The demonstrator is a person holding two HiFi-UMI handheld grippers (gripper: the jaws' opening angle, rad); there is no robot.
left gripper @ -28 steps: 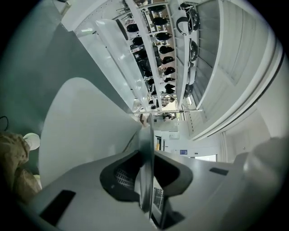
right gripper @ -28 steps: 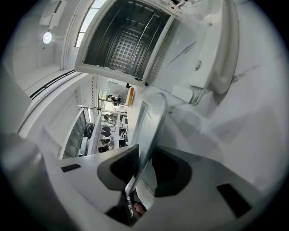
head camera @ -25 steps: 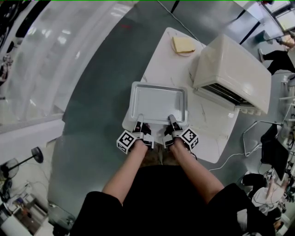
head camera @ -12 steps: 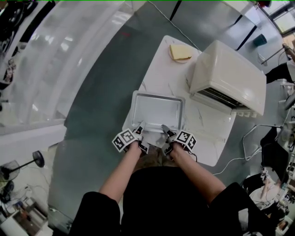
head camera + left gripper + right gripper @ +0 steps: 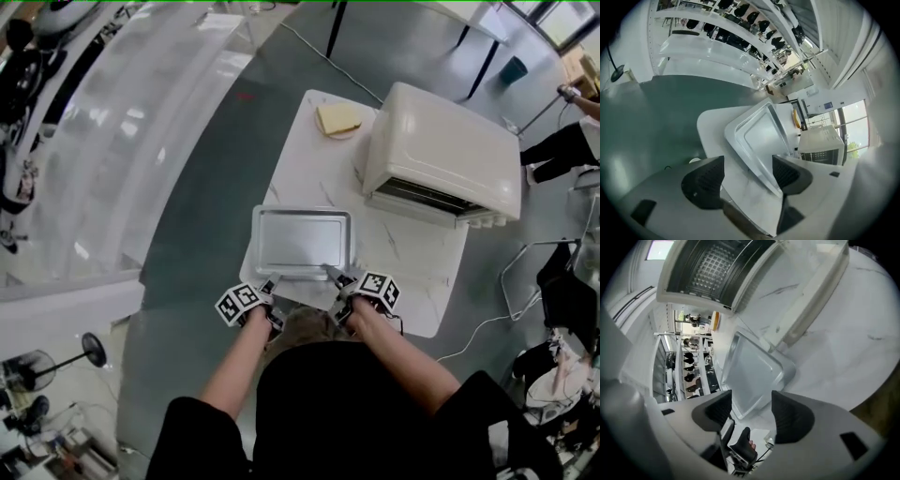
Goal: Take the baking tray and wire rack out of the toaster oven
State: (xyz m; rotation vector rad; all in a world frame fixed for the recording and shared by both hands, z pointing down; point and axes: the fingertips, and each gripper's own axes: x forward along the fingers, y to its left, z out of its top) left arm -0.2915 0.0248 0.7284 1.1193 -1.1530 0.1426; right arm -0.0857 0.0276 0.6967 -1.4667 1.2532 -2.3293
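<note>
Left gripper and right gripper are opening, nothing pinched, beside the shallow silver metal baking tray; pull back level without nudging it, then fetch the dark grid wire rack

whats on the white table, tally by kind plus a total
baking tray: 1
toaster oven: 1
wire rack, inside the oven: 1
slice of bread: 1
total: 4
</note>
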